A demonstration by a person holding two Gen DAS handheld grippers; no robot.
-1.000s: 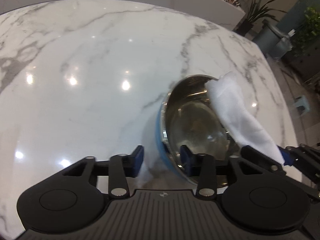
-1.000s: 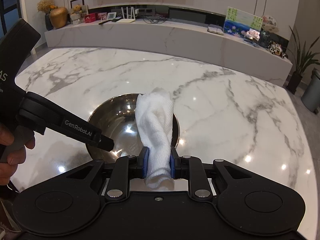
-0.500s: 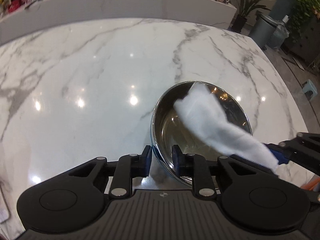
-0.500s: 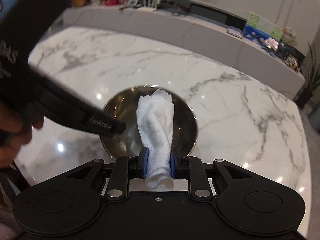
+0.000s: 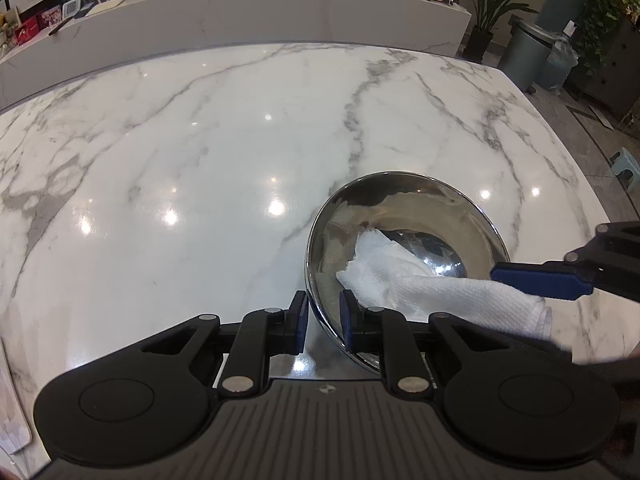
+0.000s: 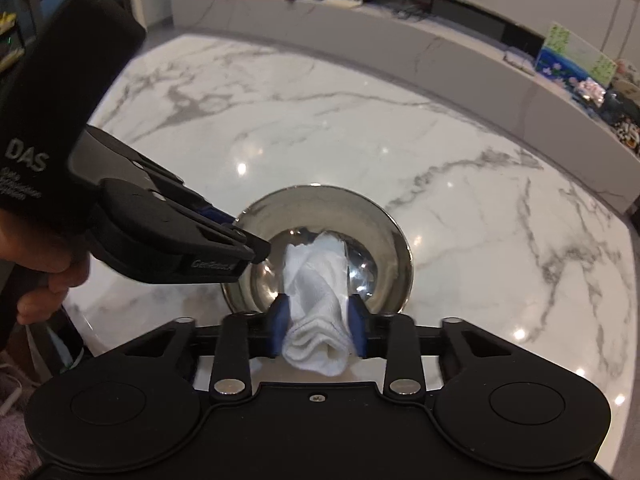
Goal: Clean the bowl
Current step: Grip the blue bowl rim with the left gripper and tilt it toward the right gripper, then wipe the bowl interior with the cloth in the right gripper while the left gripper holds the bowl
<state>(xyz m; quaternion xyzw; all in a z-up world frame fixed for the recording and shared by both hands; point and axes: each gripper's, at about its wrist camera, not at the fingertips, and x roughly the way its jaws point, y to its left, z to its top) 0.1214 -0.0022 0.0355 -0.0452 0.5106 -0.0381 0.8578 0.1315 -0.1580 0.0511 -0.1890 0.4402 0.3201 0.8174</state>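
Note:
A shiny steel bowl (image 5: 404, 216) sits on the white marble table (image 5: 200, 152). My left gripper (image 5: 323, 322) is shut on the bowl's near rim. It also shows in the right wrist view (image 6: 250, 246), clamping the bowl's (image 6: 376, 220) left rim. My right gripper (image 6: 319, 330) is shut on a white cloth (image 6: 316, 280), whose free end lies inside the bowl on its bottom. In the left wrist view the cloth (image 5: 400, 276) reaches into the bowl from the right, held by the right gripper's blue pads (image 5: 540, 280).
A long marble counter (image 6: 460, 52) with small items runs behind the table. A grey bin (image 5: 528, 52) and potted plants (image 5: 492, 8) stand past the table's far right corner. The table's right edge (image 5: 580, 168) is close to the bowl.
The cloth has gone down from the bowl's rim into its bottom. The left gripper has closed tighter on the rim and the bowl has tipped flatter.

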